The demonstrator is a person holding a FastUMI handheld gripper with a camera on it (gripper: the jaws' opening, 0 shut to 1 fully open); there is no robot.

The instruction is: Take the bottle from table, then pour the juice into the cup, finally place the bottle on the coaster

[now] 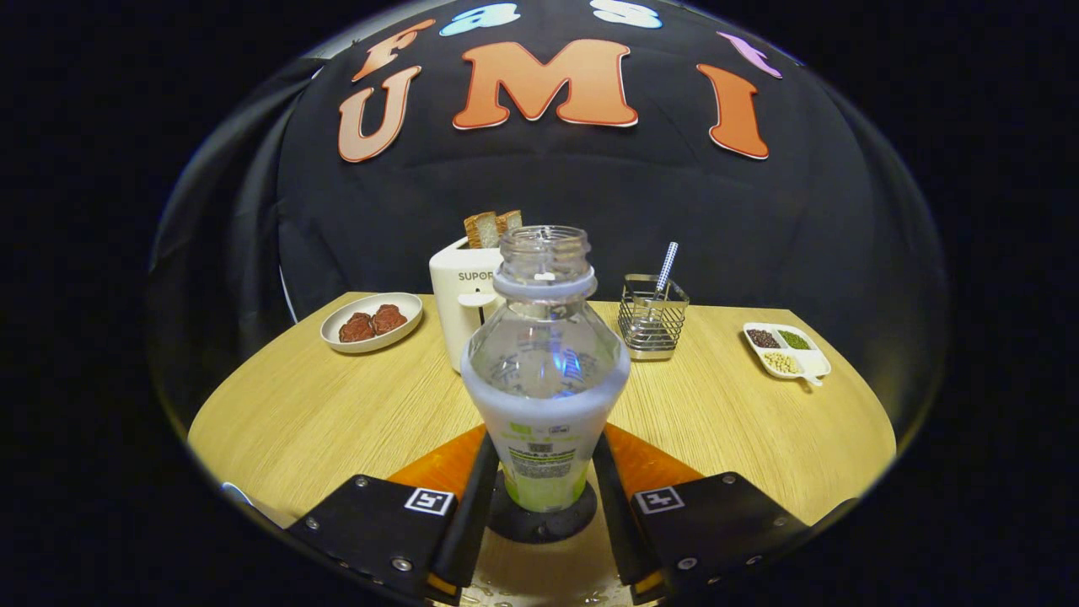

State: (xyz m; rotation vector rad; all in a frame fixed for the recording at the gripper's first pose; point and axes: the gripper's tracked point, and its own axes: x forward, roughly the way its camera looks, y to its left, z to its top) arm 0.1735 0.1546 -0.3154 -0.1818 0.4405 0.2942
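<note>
A clear, uncapped bottle point(544, 379) with a green-and-white label stands upright on a dark round coaster point(539, 521). Its upper part looks empty, with pale liquid low in it. My gripper point(544, 472) is shut on the bottle: both fingers point(472, 506) lie against the sides of its lower body. The coaster rests on an orange mat point(438, 468) on the wooden table point(337, 413). Something glassy and wet-looking point(523, 594) shows low between the fingers; I cannot tell what it is.
Beyond the bottle stand a white toaster point(459, 303) with bread slices and a wire holder point(652, 324) with a utensil. A plate of brown cookies point(371, 323) lies far left. A divided dish of beans point(786, 348) lies far right.
</note>
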